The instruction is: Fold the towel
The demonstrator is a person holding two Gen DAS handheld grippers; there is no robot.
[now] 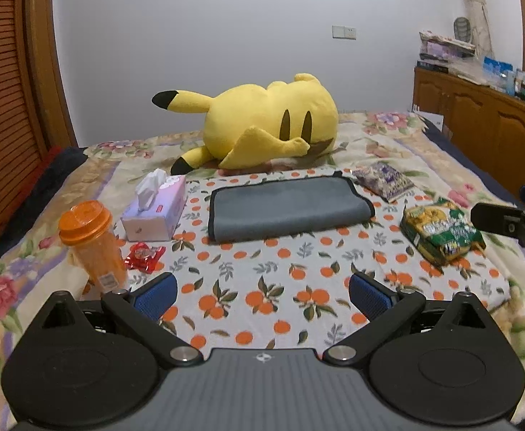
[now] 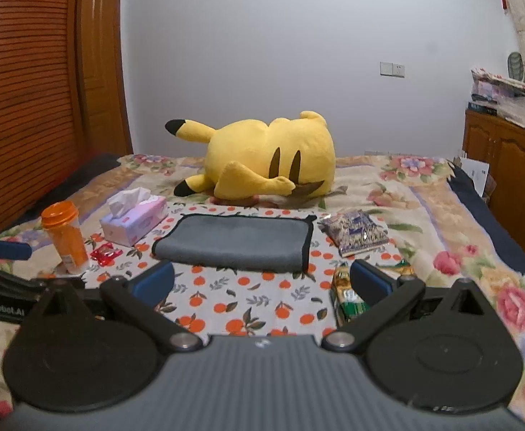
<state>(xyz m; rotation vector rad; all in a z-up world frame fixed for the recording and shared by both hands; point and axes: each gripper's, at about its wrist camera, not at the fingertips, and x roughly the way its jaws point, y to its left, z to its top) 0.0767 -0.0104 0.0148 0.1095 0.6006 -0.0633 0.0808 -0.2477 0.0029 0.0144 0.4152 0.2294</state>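
The left gripper (image 1: 262, 296) and right gripper (image 2: 262, 283) both hover with jaws spread wide, holding nothing, over the orange-print cloth (image 1: 280, 287). Ahead of both lies the grey towel (image 1: 289, 208), folded flat on that cloth. Left of it sit an orange bottle (image 1: 91, 244) and tissue box (image 1: 156, 210); beyond it, a yellow plush (image 1: 262, 122).

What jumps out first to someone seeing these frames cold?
The big yellow plush lying on its side at the back of the bed, against the pale wall. In front of it, the grey towel lies already folded on the orange-print cloth, with an orange bottle to its left.
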